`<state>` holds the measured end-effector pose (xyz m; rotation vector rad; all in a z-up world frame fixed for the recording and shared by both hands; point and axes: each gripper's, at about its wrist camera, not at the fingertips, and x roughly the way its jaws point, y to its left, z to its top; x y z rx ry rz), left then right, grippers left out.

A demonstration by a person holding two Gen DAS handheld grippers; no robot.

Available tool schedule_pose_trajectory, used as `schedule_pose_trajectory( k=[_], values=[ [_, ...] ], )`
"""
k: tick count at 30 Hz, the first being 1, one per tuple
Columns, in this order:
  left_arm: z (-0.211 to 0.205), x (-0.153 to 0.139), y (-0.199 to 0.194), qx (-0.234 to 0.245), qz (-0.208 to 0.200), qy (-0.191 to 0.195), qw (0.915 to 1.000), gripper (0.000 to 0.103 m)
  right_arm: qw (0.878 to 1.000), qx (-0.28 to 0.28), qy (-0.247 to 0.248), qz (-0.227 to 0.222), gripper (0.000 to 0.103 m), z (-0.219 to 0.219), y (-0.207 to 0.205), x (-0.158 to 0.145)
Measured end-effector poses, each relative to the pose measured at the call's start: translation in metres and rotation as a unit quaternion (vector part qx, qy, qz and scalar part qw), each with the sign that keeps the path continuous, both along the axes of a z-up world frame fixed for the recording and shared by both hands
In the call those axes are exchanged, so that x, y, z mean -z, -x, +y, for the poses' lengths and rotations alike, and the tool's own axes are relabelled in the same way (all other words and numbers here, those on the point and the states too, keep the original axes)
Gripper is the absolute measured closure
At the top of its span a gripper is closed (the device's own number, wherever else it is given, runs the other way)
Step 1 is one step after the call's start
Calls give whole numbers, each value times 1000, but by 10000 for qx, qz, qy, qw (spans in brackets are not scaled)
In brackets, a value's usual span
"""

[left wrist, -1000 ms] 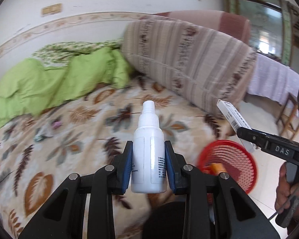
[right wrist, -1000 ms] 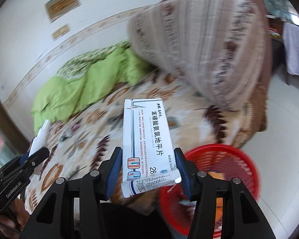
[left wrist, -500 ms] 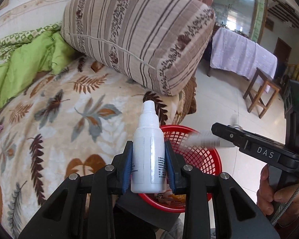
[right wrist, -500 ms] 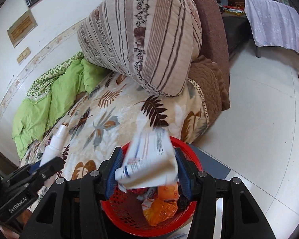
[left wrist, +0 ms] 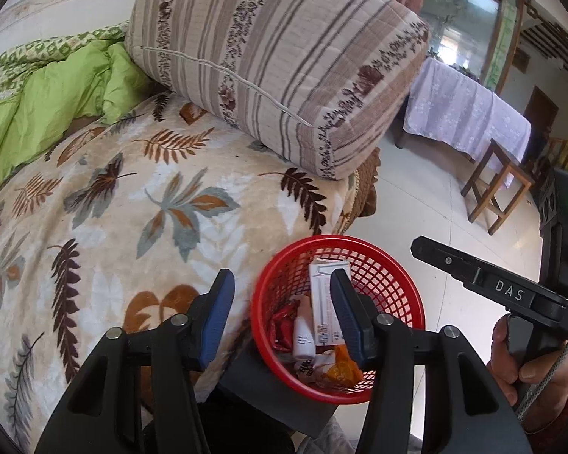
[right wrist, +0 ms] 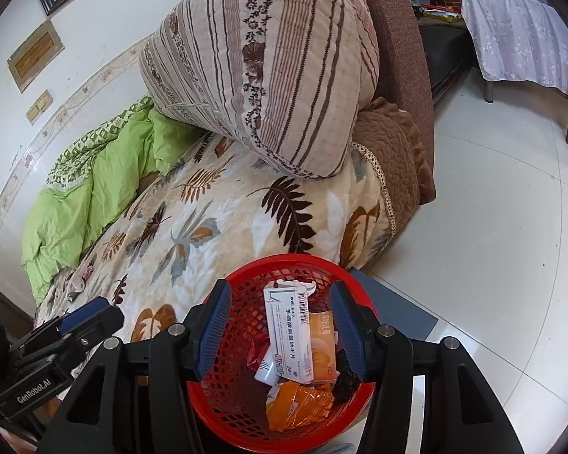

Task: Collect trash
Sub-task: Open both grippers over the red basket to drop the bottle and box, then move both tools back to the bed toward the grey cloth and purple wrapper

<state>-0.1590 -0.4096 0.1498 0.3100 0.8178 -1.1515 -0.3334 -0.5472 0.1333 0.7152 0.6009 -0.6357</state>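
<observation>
On the left, the left gripper (left wrist: 280, 312) has just let go: its jaws are opening with nothing between them, and the small white bottle (left wrist: 304, 338) that it carried 1 second ago now lies in the red basket (left wrist: 409, 302) among the wrappers. To the right, the right gripper (right wrist: 280, 327) also hangs over the basket with its jaws apart and still widening slightly, empty, and the white medicine box (right wrist: 289, 335) it held has dropped in too, lying on an orange packet (right wrist: 299, 403). So 2 pieces of trash have gone in at once, and this drop looks finished. Compared with the earlier frame, both grippers have swung from above the leaf-patterned blanket (left wrist: 94, 204) to the basket on the floor by the bed, and both loads are gone from the pads.
</observation>
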Motion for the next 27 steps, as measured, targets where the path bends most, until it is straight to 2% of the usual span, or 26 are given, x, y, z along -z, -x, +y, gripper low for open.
schedule_pose_trajectory(
  k=[6, 10, 17, 22, 27],
  values=[
    [33, -13, -29, -397, -130, 140, 9990, 46, 9992, -397, 2, 11, 45, 15, -33, -6],
    [65, -20, -59, -804, -172, 239, 9963, 45, 9960, -883, 114, 52, 45, 39, -73, -13],
    [134, -11, -125, -1708, -78, 263, 9849, 42, 9825, -1825, 326, 161, 45, 90, -153, -22],
    [192, 7, -184, -2543, 138, 270, 9666, 42, 9698, -2378, 425, 347, 45, 126, -220, -19],
    [241, 24, -244, -3379, 32, 170, 9410, 41, 9603, -2740, 258, 453, 45, 151, -294, -9]
  ],
)
